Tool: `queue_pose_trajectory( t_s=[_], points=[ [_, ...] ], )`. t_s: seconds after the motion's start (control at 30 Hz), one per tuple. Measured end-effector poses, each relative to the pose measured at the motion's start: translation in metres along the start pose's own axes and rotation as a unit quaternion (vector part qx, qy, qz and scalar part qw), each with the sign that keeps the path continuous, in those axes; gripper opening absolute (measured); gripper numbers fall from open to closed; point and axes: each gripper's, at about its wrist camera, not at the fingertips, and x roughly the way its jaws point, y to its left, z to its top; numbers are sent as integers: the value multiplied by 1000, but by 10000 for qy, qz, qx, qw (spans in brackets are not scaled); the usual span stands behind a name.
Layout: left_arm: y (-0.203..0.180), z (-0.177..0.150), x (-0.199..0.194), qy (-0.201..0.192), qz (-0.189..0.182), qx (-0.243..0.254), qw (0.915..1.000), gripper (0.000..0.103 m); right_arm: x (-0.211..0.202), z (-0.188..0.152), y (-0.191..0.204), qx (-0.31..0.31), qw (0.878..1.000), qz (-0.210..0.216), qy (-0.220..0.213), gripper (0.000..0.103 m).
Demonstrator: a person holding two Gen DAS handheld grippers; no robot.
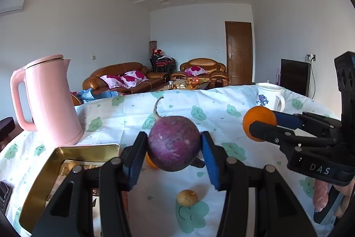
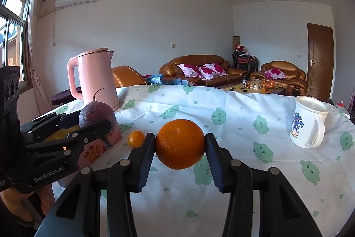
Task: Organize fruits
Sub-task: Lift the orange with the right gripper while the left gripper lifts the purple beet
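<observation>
Left wrist view: left gripper (image 1: pixel 174 149) clamped on a purple round root (image 1: pixel 174 143), blue pads pressing both its sides, tail pointing up; it's held off the table, over the cloth (image 1: pixel 221 123) near the gold-rimmed box (image 1: pixel 42 172) that sits at the table's left edge. Small orange (image 1: pixel 150 162) peeks out just behind/below the root, on the cloth. Small tan fruit (image 1: pixel 187 197) lies on the cloth near the front edge, between the fingers. Right gripper (image 1: pixel 263 123) comes in from the right, closed on a big orange (image 1: pixel 258 120), held above the cloth. Pink kettle (image 1: pixel 50 99) at back-left corner, just beside the box; white mug (image 1: pixel 269 96) near the far right edge. Right wrist view: right gripper (image 2: pixel 180 144) pinching the big orange (image 2: pixel 180 143) on both sides, lifted clear of the cloth (image 2: pixel 244 126), roughly mid-table. Left gripper (image 2: pixel 94 123) at left, gripping the root (image 2: pixel 96 114) above the box (image 2: pixel 104 146). Small orange (image 2: pixel 136 138) on the cloth just right of the box. Kettle (image 2: pixel 95 79) at back-left, mug (image 2: pixel 307 121) near the right edge
</observation>
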Motion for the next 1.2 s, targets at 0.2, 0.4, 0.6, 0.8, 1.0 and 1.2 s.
queue_pose_trajectory(
  t_s=[0.2, 0.4, 0.6, 0.8, 1.0, 1.2],
  points=[
    [-1, 0, -2, -74, 73, 38, 9999, 51, -5, -1, 4, -73, 9999, -33, -133, 48],
    [-4, 0, -6, -173, 145, 118, 9997, 51, -9, 0, 6, -121, 9996, -56, -248, 48],
    [-6, 0, -10, -249, 229, 168, 9993, 51, -13, -1, 6, -136, 9993, -88, -330, 48],
    [-9, 0, -12, -286, 287, 231, 9989, 51, -17, -2, 6, -119, 9990, -121, -419, 48],
    [-7, 0, -12, -266, 280, 158, 9991, 51, -19, -2, 6, -57, 9990, -164, -413, 48],
    [-2, 0, -12, -256, 279, 44, 9993, 51, -20, -1, 10, -54, 9986, -151, -514, 48]
  ],
)
